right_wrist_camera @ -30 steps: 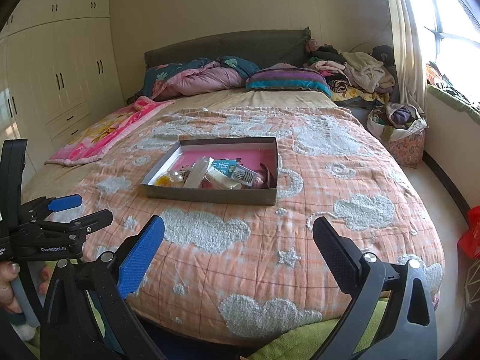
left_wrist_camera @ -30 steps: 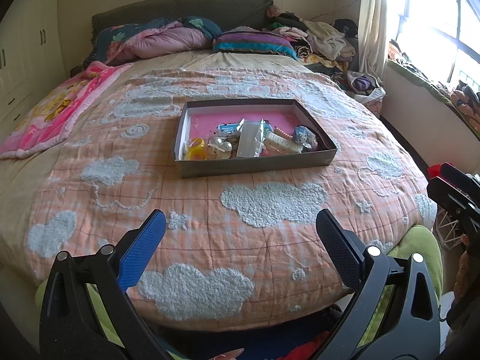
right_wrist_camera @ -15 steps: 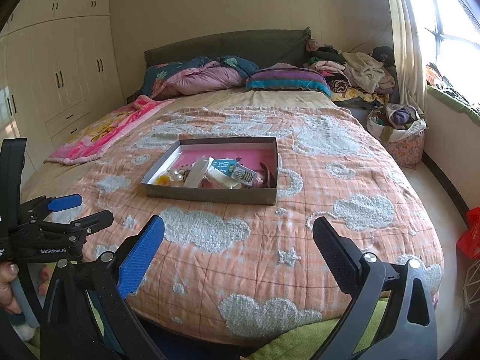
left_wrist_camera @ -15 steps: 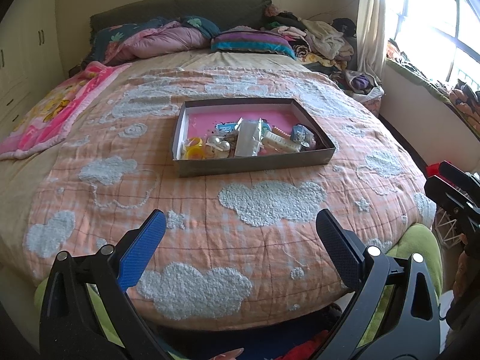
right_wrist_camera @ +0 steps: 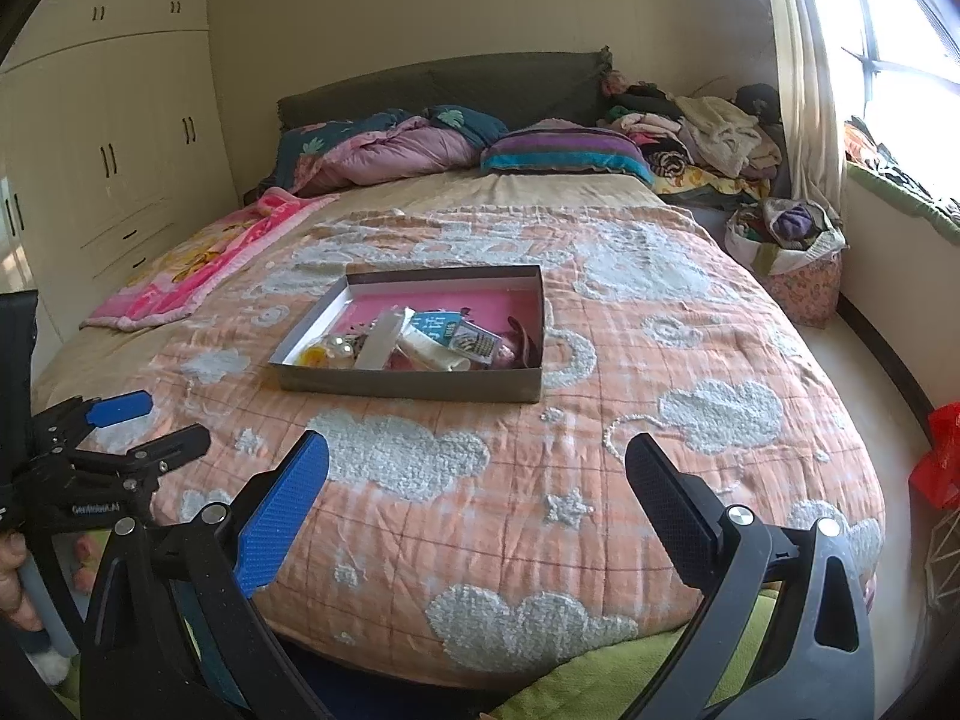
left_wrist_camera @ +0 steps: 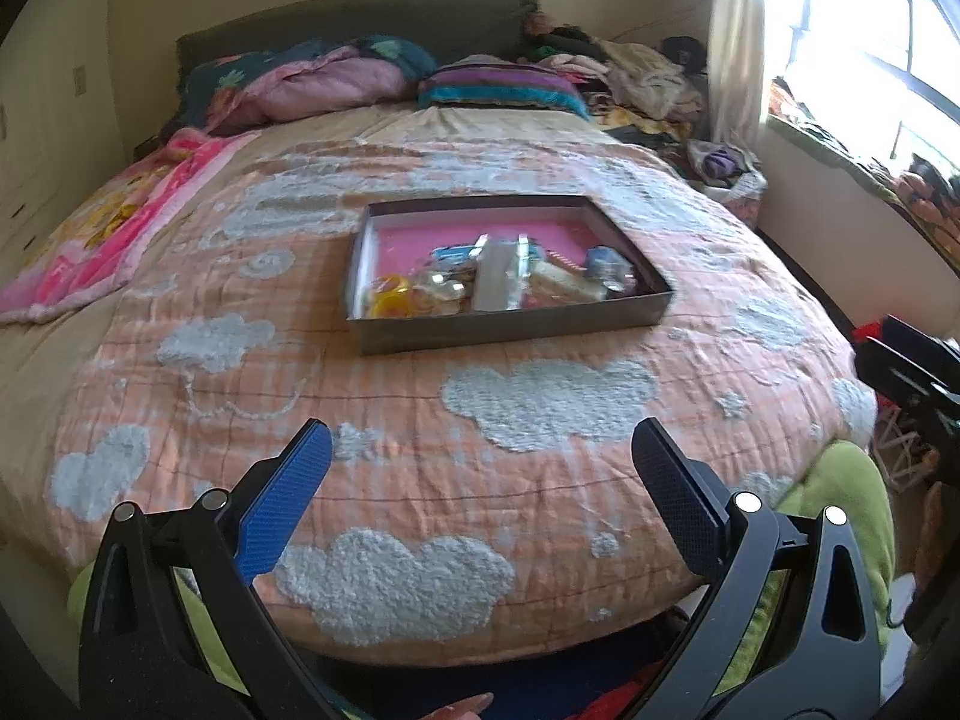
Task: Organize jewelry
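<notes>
Little to report in the way of change across the last second: only a slight drift of both views, with some blur in the left one, hinting at hands in slow motion rather than at rest. Same stance otherwise, with the left gripper [left_wrist_camera: 480, 426] released, jaws spread wide and holding nothing, poised above the near edge of the bed [left_wrist_camera: 540, 396]. Likewise the right gripper [right_wrist_camera: 477, 437], released and empty, hanging just beside its partner and well short of the task's things. No shift in the shallow grey box [left_wrist_camera: 510, 324] with its pink floor, sitting mid-bed on the cloud-patterned quilt exactly as before. No shift either in the jewelry [left_wrist_camera: 498, 282], lying inside that box as a loose jumble of small packets, a yellow piece and some shiny bits, crowded toward the front wall with the back half of the pink floor bare. Too small and blurred to name single pieces. Fits two readings: pieces gathered into the box and done with, or a heap awaiting sorting. Nothing gripped, nothing displaced, so no visible progress either way within this second.
</notes>
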Motion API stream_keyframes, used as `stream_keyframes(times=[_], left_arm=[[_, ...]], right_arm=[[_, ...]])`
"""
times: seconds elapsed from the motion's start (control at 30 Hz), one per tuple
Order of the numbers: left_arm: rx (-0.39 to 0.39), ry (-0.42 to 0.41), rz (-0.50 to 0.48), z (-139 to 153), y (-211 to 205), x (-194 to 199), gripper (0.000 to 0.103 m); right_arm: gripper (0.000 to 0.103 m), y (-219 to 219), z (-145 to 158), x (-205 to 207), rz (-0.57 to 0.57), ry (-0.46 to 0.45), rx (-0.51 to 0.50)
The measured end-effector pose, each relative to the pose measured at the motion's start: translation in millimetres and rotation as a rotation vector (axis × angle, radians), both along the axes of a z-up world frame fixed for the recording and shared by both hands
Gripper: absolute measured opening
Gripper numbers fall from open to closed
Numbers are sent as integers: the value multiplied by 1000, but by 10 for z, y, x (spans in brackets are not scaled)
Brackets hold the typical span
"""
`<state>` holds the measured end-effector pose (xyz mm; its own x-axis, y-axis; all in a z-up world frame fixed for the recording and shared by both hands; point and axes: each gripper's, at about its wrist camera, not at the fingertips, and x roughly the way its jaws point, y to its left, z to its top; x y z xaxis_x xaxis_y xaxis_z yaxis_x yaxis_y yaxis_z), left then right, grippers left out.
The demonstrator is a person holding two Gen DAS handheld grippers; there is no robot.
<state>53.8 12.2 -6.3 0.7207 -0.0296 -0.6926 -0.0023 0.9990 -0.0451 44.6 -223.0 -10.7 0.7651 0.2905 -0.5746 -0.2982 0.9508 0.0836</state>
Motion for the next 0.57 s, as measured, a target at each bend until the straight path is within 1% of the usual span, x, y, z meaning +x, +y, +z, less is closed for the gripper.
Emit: stream_keyframes(times=[0.1, 0.13, 0.17, 0.3, 0.37, 0.47, 0.53, 0.57], left_arm=[[34, 31, 82, -76, 82, 86, 94], [43, 38, 95, -97, 101, 105, 94], [40, 43, 99, -114, 129, 117, 94], [-15, 48, 163, -147, 398, 214, 94], [-32, 68, 228, -185, 647, 363, 94], [-60, 99, 332, -263, 1080, 616, 94], [-34, 117, 440, -321, 1494, 850, 94], [-12, 111, 506, -347, 1763, 995, 94]], right_arm=[[99, -50, -50, 59, -16, 13, -1], [99, -68, -69, 84, -21, 22, 2], [99, -73, -81, 113, -24, 29, 6], [99, -183, -131, 264, -52, 37, 6], [99, -273, -144, 371, -81, 37, 6], [99, -585, -196, 744, -158, 51, -18], [99, -800, -273, 1036, -217, 69, -71], [99, -928, -337, 1211, -248, 88, -98]])
